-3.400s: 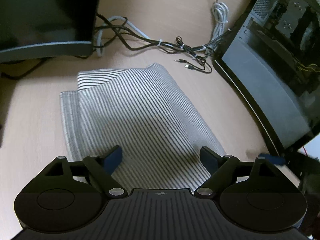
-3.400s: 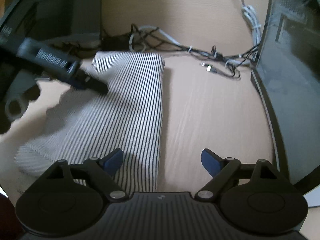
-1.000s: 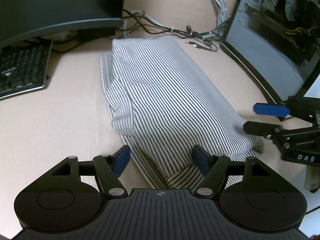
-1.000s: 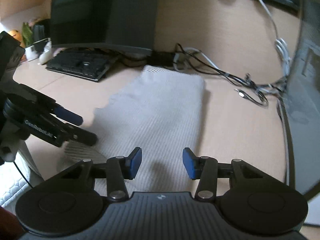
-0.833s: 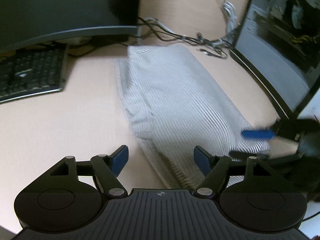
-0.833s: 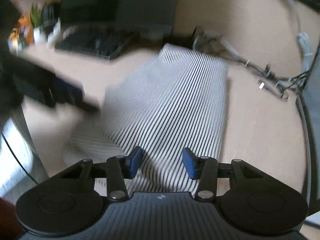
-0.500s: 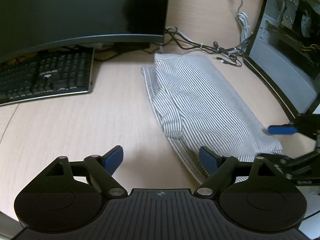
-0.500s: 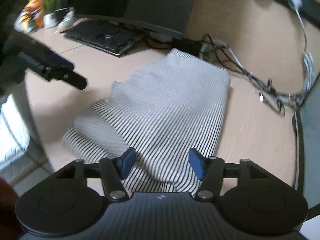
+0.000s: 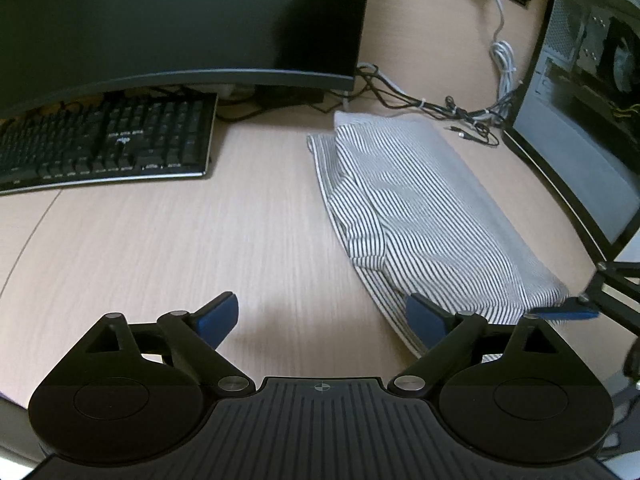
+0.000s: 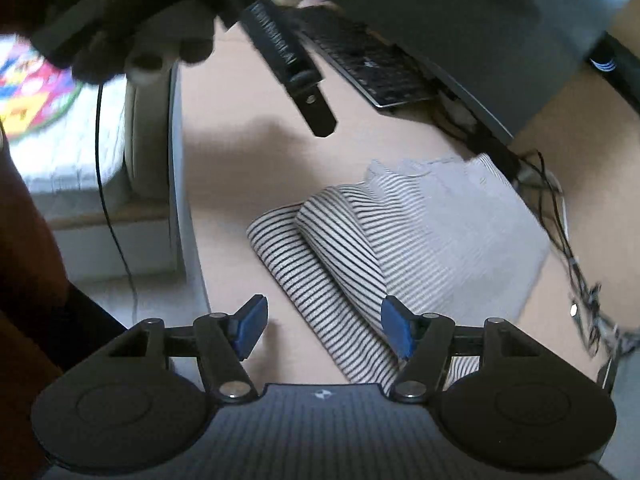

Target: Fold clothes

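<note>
The striped garment (image 9: 420, 216) lies on the wooden desk (image 9: 168, 248) as a long, narrow packet of several layers, between the keyboard (image 9: 104, 144) and the computer case (image 9: 580, 120). In the left wrist view its long axis runs from about 11 o'clock, near the cables (image 9: 440, 106), down to about 5 o'clock at the desk's near edge. A narrower lower layer shows along its left side.

The left gripper (image 9: 322, 316) has its jaws wide apart and holds nothing. The bare desk is between the two fingers. The near end of the garment lies at about 2 o'clock from this gripper, just behind its right finger.

The right gripper (image 10: 322, 326) has also its jaws apart and empty. In its own view the garment (image 10: 400, 240) spreads from 12 o'clock to 2 o'clock, and the near striped corner passes behind its right finger. I cannot tell if the finger touches the cloth. In the left wrist view one blue finger of the right gripper is seen beside the garment's near right corner, so I judge the right hand to be the nearer one to the cloth.

The packet looks already folded along its length. This fits a fold just finished, and also a packet waiting for one more fold across its short axis. If a fold across comes, the near short end is the edge both grippers can reach.
</note>
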Available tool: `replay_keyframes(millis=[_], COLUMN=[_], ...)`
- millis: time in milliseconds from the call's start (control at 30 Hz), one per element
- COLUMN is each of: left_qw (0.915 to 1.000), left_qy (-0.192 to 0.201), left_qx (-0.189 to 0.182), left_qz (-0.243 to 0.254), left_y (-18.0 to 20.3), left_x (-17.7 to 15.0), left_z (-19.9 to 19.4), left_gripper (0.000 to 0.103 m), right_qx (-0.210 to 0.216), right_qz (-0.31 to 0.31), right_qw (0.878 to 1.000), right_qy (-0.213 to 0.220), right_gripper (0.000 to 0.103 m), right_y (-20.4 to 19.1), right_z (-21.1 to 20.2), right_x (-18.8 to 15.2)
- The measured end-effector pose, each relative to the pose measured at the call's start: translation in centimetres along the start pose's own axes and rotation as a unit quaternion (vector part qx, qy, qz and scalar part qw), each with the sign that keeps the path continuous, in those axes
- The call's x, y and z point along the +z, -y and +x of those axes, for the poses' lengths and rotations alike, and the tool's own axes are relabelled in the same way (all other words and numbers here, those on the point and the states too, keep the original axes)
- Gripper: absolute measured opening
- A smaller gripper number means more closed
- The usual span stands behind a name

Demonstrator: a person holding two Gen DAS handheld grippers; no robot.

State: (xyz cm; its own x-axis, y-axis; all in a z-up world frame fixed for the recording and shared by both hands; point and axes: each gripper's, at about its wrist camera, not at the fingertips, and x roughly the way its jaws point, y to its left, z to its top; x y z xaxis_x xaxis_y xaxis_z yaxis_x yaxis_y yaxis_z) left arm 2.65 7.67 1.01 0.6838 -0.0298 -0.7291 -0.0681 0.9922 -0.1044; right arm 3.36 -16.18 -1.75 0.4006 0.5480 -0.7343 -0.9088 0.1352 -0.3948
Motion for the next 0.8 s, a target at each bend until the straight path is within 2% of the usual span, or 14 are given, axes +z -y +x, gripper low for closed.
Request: replay_keyframes(millis=[133, 167, 200, 233, 267, 300, 367, 433, 600, 800], left_qw=[0.9998, 0.9997, 0.9995, 0.9991, 0.9985, 0.9978, 0.9959, 0.9935, 0.982, 0.9561], left_qy=[-0.006, -0.006, -0.004, -0.003, 0.0, 0.002, 0.003, 0.003, -0.014, -0.009], left_qx=[-0.006, -0.01, -0.015, -0.021, -0.026, -0.031, -0.04, -0.049, -0.075, -0.083], left_qz=[0.016, 0.021, 0.029, 0.037, 0.048, 0.059, 0.081, 0.103, 0.173, 0.281], left_y=[-0.1, 0.0, 0.2, 0.3, 0.6, 0.8, 1.4, 2.0, 4.1, 7.1], left_x=[-0.3, -0.3, -0.4, -0.4, -0.4, -0.4, -0.3, -0.2, -0.5, -0.7], left_z=[0.0, -0.1, -0.2, -0.3, -0.4, -0.5, -0.4, -0.2, 1.6, 3.4], left_gripper=[0.095, 0.095, 0.095, 0.096, 0.096, 0.097, 0.097, 0.097, 0.098, 0.098], right_qx=[-0.026, -0.028, -0.027, -0.016, 0.002, 0.021, 0.057, 0.081, 0.099, 0.103], right_qz=[-0.041, -0.028, -0.011, 0.025, 0.079, 0.137, 0.239, 0.3, 0.352, 0.395], right_qw=[0.999, 0.999, 1.0, 1.0, 0.997, 0.99, 0.969, 0.95, 0.931, 0.913], right_qy=[0.003, 0.002, 0.001, -0.001, -0.003, -0.003, -0.003, -0.001, 0.0, 0.003], right_gripper=[0.067, 0.067, 0.062, 0.053, 0.051, 0.048, 0.043, 0.041, 0.041, 0.038], right_y=[-0.5, 0.0, 0.6, 1.7, 3.1, 4.6, 7.4, 9.0, 9.9, 10.4], right_z=[1.3, 1.5, 1.8, 2.0, 2.1, 2.2, 2.2, 2.3, 2.3, 2.8], right_x=[0.2, 0.3, 0.5, 0.5, 0.5, 0.5, 0.0, -0.6, -1.7, -2.2])
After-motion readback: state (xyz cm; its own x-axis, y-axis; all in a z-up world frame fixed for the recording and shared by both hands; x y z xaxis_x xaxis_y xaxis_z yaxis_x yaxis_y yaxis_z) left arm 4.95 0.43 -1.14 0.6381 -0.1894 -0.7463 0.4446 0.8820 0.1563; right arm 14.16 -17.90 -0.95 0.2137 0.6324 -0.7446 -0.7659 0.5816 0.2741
